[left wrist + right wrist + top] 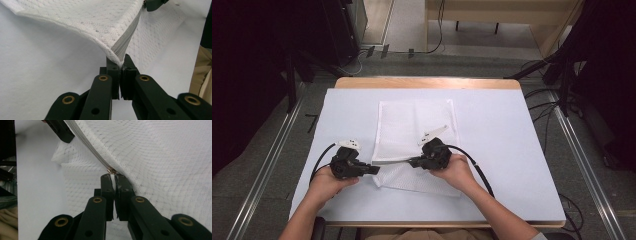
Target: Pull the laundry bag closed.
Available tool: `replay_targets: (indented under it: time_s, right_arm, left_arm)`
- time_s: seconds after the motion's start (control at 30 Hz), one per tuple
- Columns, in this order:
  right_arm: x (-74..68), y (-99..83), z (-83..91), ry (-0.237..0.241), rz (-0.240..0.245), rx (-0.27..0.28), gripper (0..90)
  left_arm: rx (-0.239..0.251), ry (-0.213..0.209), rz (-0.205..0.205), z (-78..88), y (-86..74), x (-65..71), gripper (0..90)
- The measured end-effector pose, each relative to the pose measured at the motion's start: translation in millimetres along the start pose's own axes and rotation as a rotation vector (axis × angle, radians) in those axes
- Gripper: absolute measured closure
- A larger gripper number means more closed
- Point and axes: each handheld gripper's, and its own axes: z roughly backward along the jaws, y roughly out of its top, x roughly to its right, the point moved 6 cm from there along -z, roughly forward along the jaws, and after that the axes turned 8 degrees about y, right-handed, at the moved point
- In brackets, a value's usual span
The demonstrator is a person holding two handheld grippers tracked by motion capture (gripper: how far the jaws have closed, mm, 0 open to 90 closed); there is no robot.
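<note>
The left gripper (121, 65) is clamped on the end of the mesh bag (414, 127) by its zipper (124, 45); the right gripper (112, 178) pinches the zipper pull (111, 171). Both grips seem made; the sliding along the zipper is probably left to do.

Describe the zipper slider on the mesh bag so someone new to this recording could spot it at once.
Start at the white-covered table, where a white mesh laundry bag lies in the middle. A grey zipper tape runs along its lifted near edge between the two black grippers. The small brass-coloured metal slider sits just above the right gripper, the sole metallic piece on the fabric.
</note>
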Motion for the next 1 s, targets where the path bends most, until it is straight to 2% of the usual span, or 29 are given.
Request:
replay_targets:
  time_s: [0.33, 0.53, 0.7, 1.0]
  right_arm:
    - [2.8, -7.5, -2.3, -0.008, -0.008, -0.017, 88.2]
    - [4.4, -8.3, 3.5, -0.016, -0.012, -0.007, 88.2]
    - [3.6, -11.1, 5.0, -0.029, -0.002, -0.021, 88.2]
    - [5.7, -14.3, 8.0, -0.032, -0.019, -0.026, 88.1]
  left_arm:
    - [-0.021, 0.004, -0.01, -1.1, -2.0, 0.4, 88.7]
    - [-0.013, 0.004, -0.004, 0.2, -1.9, -0.4, 88.7]
    - [-0.017, 0.003, -0.003, 0.7, -2.4, -0.2, 88.7]
    - [-0.023, -0.002, -0.001, 1.6, -3.5, -0.9, 88.7]
